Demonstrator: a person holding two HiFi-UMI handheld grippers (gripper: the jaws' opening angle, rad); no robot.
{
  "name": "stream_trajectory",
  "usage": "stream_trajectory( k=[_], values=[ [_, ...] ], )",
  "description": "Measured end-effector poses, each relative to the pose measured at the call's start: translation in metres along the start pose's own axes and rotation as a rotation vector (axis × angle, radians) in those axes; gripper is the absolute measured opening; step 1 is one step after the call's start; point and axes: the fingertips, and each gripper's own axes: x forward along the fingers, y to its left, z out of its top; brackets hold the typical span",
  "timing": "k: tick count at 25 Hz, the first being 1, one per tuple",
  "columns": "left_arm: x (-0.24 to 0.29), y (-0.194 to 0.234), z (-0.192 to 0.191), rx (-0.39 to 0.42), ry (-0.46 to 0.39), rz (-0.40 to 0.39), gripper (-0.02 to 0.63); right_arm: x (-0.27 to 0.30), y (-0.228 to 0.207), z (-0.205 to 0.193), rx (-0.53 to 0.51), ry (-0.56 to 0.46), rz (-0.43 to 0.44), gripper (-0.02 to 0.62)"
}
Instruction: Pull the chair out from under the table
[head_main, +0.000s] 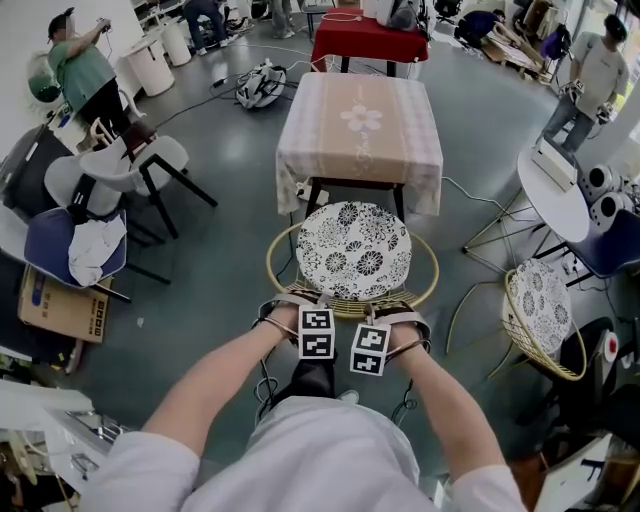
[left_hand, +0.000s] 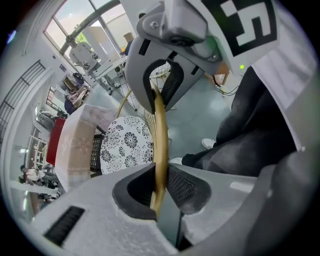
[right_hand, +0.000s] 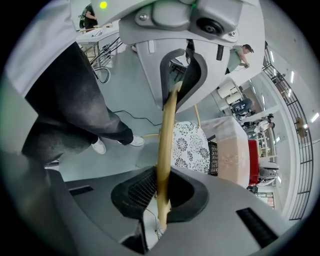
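Gripping side by side, left gripper (left_hand: 160, 135) and right gripper (right_hand: 167, 150) each had jaws pinched narrowly onto the back rail (head_main: 345, 306) of the rattan chair (head_main: 353, 250), presumably for a straight, even pull away from the table (head_main: 360, 130).

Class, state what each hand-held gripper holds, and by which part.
The left hand-held gripper and right hand-held gripper both clamp the chair by its golden back rim.

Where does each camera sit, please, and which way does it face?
Head view: on the head, looking steeply down at chair and table; forearms, left gripper, right gripper show.
Left gripper view: on left gripper, along jaws shut on the rim; leg shows.
Right gripper view: on right gripper, likewise; legs show.
Shared: chair, table.
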Motion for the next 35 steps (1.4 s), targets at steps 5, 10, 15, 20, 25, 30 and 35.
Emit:
stream_trajectory(
  k=[5,10,15,20,25,30,35],
  values=[
    [-0.006,-0.021,0.004,-0.010,0.005,-0.001,0.055,-0.008,0.017,0.002,-0.011,-0.002,-0.003,0.035],
    [-0.010,-0.040,0.008,-0.020,0.001,0.017,0.055,-0.017,0.035,0.004,-0.022,-0.007,-0.002,0.035],
    [-0.015,-0.057,0.012,-0.022,0.007,0.002,0.055,-0.025,0.050,0.005,-0.025,-0.004,0.007,0.035],
    [-0.019,-0.073,0.013,-0.021,0.012,-0.016,0.055,-0.032,0.066,0.008,-0.024,-0.010,0.014,0.035],
    [-0.024,-0.087,0.013,-0.014,0.012,-0.022,0.055,-0.039,0.078,0.014,-0.021,-0.015,0.016,0.034],
    [-0.028,-0.102,0.015,0.000,0.015,-0.048,0.054,-0.045,0.091,0.015,-0.018,-0.011,0.026,0.034],
    [-0.030,-0.116,0.017,0.016,0.008,-0.062,0.054,-0.050,0.104,0.019,-0.012,-0.010,0.034,0.034]
  ],
)
